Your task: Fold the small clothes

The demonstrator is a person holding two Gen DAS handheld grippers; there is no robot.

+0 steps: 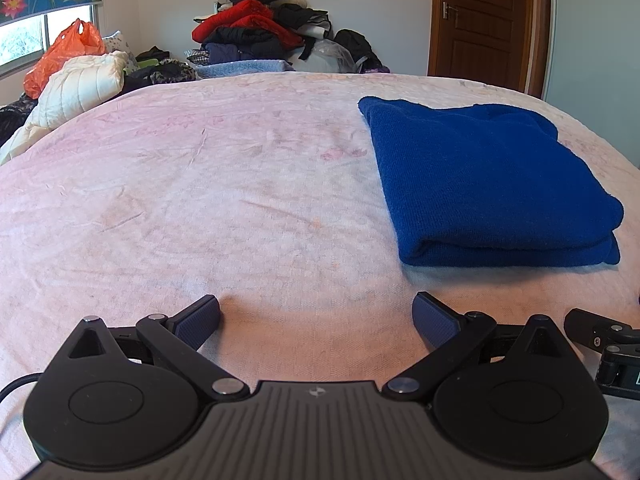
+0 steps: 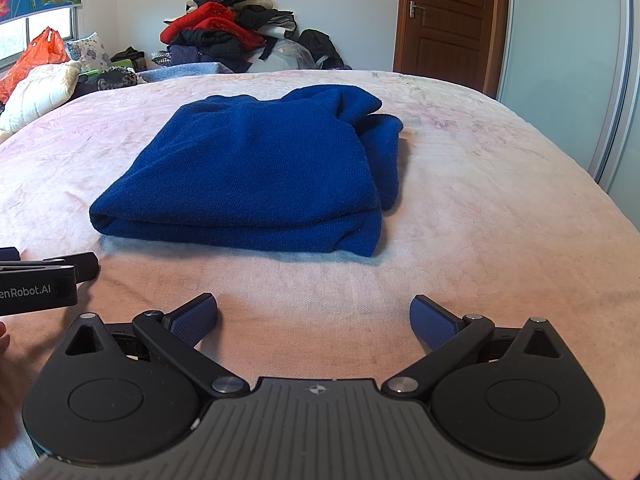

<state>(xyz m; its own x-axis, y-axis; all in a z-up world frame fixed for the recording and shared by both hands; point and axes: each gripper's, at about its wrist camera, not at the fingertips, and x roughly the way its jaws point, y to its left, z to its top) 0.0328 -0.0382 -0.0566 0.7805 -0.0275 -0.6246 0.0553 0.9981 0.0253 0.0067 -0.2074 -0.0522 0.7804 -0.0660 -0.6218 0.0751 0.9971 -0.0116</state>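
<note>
Daylight fills both views, entering from the window (image 1: 24,40) at the far left, where the glass is blown out to near white. The pink bedspread (image 1: 200,200) is evenly and brightly lit, with only a soft, narrow shadow along the near edge of the blue folded garment (image 2: 256,168). Focus is sharp from the foreground to the back wall, with no motion blur. Fisheye distortion bows the bed's far edge and bends the door (image 2: 448,16) frame, and the top right corners darken into vignette.
</note>
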